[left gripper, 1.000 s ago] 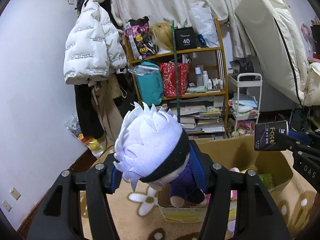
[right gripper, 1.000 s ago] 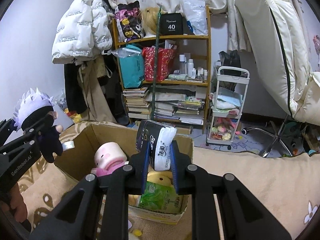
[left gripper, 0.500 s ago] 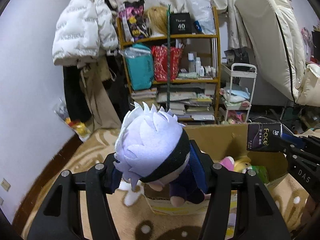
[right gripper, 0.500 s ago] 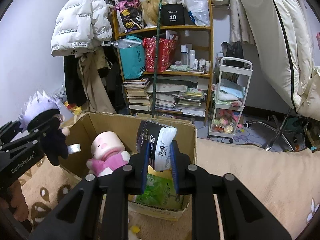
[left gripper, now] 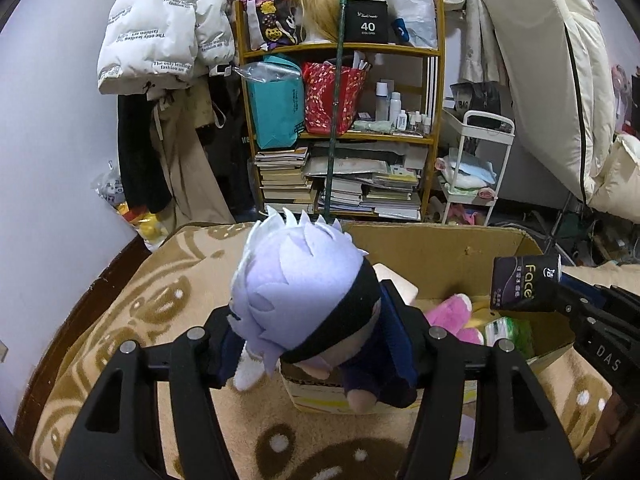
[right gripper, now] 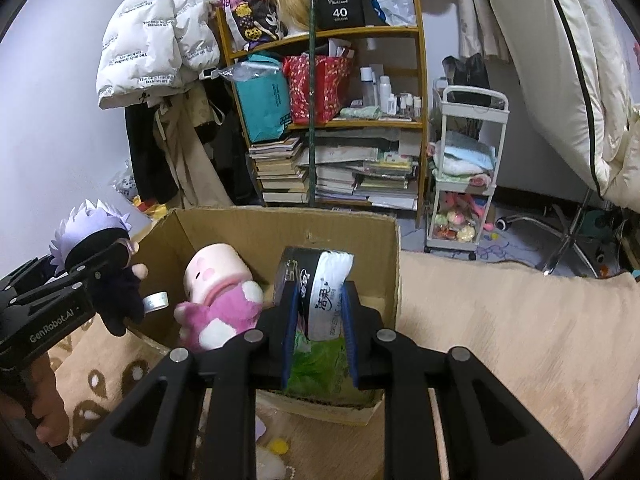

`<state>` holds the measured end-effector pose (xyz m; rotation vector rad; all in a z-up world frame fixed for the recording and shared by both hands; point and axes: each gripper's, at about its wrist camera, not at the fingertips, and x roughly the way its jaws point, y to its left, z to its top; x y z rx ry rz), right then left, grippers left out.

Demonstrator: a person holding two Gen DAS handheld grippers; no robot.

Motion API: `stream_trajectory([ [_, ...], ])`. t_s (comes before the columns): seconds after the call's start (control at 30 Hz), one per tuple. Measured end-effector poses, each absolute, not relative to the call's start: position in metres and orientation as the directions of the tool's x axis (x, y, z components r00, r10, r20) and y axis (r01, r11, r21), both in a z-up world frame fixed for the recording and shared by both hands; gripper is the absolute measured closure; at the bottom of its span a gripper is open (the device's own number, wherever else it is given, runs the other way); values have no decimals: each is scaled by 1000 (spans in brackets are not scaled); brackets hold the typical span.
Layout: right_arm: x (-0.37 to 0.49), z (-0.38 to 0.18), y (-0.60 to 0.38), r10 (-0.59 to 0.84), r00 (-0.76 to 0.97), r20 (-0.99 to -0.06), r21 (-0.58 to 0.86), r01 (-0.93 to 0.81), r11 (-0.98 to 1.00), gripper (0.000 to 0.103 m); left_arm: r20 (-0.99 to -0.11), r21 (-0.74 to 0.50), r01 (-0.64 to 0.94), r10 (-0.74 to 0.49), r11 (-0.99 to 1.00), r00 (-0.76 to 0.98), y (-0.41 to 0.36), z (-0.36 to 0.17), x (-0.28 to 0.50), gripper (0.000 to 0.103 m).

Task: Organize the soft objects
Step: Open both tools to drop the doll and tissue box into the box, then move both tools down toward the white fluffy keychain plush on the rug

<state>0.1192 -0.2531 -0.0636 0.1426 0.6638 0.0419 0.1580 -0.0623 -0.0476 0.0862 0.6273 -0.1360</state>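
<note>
My left gripper [left gripper: 316, 344] is shut on a plush doll with spiky white hair and dark clothes [left gripper: 304, 296], held above the near left edge of an open cardboard box [left gripper: 440, 248]. It also shows at the left of the right wrist view [right gripper: 96, 240]. My right gripper [right gripper: 318, 320] is shut on a black and white tissue pack [right gripper: 320, 288], held over the box [right gripper: 280, 224]; the pack also shows in the left wrist view [left gripper: 524, 288]. Inside the box lie a pink and white plush [right gripper: 220, 296], a green packet [right gripper: 320, 364] and a tape roll [right gripper: 156, 302].
The box stands on a beige patterned blanket [left gripper: 140, 320]. Behind it are a wooden shelf of books and bags [right gripper: 340, 120], a white trolley [right gripper: 464, 184], hanging coats [right gripper: 160, 40] and a tilted mattress [right gripper: 560, 60]. A chair base [right gripper: 560, 236] is at the right.
Both grippers have moved forward and tilted down toward the box while holding their objects. The box interior shows more fully now.
</note>
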Motion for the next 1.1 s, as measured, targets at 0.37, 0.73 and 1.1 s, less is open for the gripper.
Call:
stream_trajectory([
  [0.37, 105, -57, -253, 96, 786, -610, 148, -5, 989, 81, -586, 39, 178, -121, 983, 801, -60, -37, 144, 24],
  [0.73, 73, -44, -252, 98, 788, -607, 162, 2, 987, 54, -568, 81, 157, -84, 984, 819, -47, -21, 109, 12],
  [1.1, 37, -35, -254, 76, 792, -606, 179, 43, 983, 11, -607, 68, 179, -102, 981, 788, -37, -10, 78, 5],
])
